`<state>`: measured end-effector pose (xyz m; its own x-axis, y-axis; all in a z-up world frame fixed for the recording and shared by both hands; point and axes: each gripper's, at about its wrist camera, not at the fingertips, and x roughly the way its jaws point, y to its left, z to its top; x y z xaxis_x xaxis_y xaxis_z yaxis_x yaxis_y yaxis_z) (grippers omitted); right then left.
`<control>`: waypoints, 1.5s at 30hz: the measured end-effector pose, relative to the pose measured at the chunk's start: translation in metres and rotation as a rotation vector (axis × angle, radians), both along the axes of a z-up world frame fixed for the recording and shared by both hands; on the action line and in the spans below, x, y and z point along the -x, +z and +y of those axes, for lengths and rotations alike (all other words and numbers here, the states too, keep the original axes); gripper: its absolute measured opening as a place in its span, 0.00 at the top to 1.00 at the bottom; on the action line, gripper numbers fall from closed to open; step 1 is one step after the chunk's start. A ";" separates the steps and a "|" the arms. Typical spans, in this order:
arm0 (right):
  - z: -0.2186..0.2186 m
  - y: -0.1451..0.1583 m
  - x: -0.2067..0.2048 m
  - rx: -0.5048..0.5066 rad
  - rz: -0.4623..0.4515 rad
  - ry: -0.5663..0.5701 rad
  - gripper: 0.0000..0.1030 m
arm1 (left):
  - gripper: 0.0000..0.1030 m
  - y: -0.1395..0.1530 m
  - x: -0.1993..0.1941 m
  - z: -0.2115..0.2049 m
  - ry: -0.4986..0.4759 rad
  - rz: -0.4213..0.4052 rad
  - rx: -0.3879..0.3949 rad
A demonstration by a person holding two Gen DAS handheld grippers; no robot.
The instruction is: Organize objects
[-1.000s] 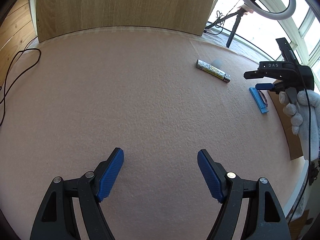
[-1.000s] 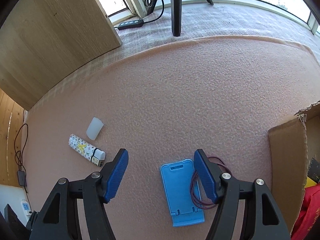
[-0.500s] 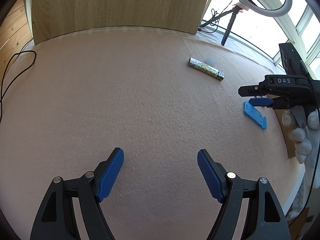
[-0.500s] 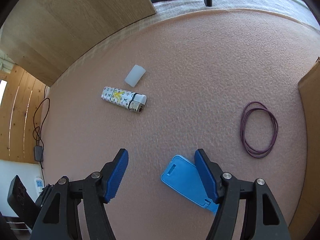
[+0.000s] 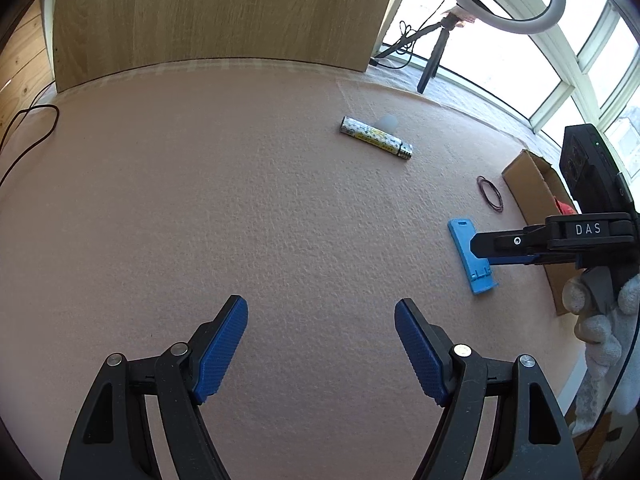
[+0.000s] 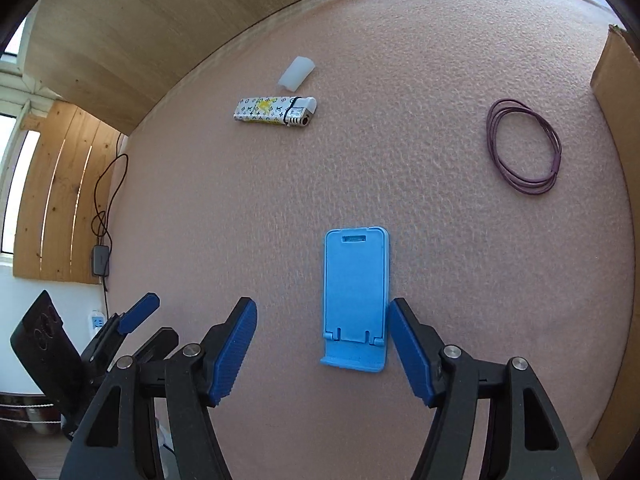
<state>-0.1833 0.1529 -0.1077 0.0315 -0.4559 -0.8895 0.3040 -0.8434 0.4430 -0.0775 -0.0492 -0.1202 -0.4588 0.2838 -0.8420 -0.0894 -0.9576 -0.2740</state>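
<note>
The right gripper point(image 6: 322, 344) is spread wide and holds nothing. A flat blue plastic phone stand point(image 6: 355, 298) lies on the pink foam mat point(image 6: 400, 184) low in the middle of the right wrist view, between the blue fingers, close to the right one; I cannot tell if they touch. Up and left lie a white patterned lighter point(image 6: 275, 111) and a small see-through plastic cap point(image 6: 296, 73). A coil of thin purple string point(image 6: 523, 146) sits at the upper right. A brown cardboard box point(image 6: 616, 72) is cut off at the right edge.

In the left wrist view the left gripper point(image 5: 320, 344) is wide too, over bare mat. The right gripper hides part of the stand there. A gloved hand point(image 5: 600, 316) is half out of frame.
</note>
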 end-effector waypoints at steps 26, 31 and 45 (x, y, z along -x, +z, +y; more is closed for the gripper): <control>-0.020 0.000 -0.012 -0.182 0.203 0.127 0.61 | 0.64 -0.032 0.039 0.126 -0.230 -0.078 -0.296; -0.038 -0.002 -0.015 -0.229 0.250 0.148 0.67 | 0.64 -0.033 0.040 0.125 -0.215 -0.077 -0.332; -0.031 0.001 -0.022 -0.276 0.303 0.228 0.69 | 0.67 -0.027 0.015 0.110 -0.234 -0.075 -0.229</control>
<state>-0.1613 0.1216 -0.1070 -0.1762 -0.2120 -0.9613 0.5760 -0.8141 0.0740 -0.0929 0.0605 -0.1468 -0.2978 0.5599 -0.7732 -0.2714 -0.8262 -0.4937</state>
